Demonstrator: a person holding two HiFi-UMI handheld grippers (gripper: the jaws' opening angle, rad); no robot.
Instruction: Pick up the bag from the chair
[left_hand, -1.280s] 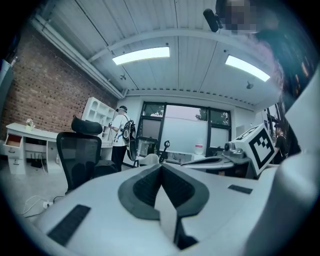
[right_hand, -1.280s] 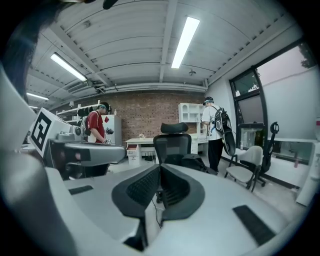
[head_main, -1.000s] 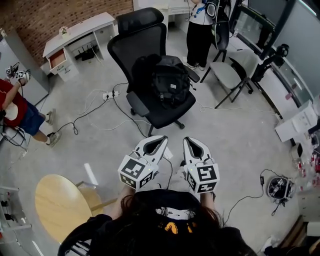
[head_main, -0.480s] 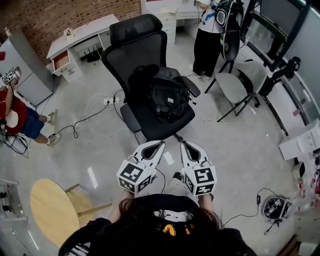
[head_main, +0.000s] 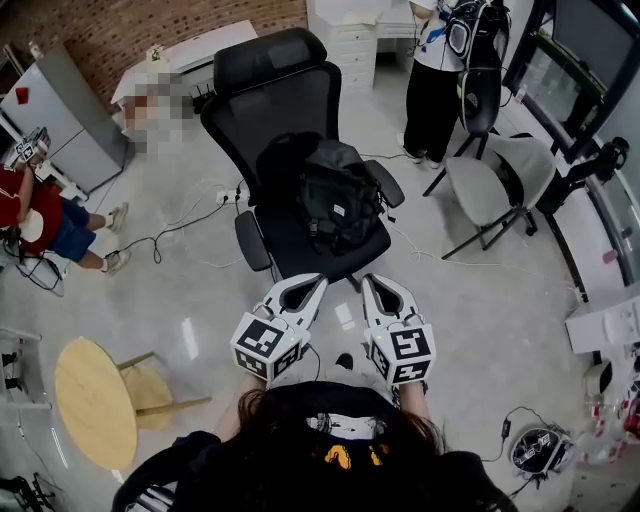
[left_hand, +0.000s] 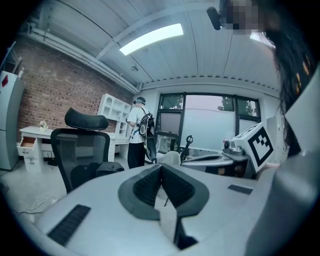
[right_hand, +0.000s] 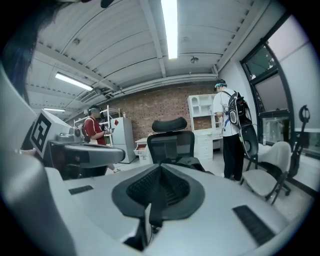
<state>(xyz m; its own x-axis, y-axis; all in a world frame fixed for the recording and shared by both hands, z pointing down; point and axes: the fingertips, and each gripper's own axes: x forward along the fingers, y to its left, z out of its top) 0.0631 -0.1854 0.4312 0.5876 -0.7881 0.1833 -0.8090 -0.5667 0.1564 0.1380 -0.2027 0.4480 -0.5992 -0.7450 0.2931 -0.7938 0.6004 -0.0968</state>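
Note:
A black backpack (head_main: 340, 205) lies on the seat of a black mesh office chair (head_main: 275, 110) in the middle of the head view. Both grippers are held side by side just short of the seat's front edge. My left gripper (head_main: 319, 281) is shut with nothing in it, and so is my right gripper (head_main: 367, 281). From the left gripper view the chair (left_hand: 85, 145) stands ahead to the left, the bag (left_hand: 109, 168) a dark lump on its seat. The right gripper view has the chair (right_hand: 172, 142) straight ahead, with the bag (right_hand: 192, 162) just over the jaws.
A standing person (head_main: 440, 80) wearing a backpack is behind the chair to the right, beside a grey folding chair (head_main: 490, 185). Cables (head_main: 185, 220) trail over the floor on the left. A round wooden table (head_main: 95, 400) sits at lower left, and a person in red (head_main: 30, 205) at far left.
The chair with the bag has come closer to both grippers as I stepped forward. Both grippers stayed shut and side by side.

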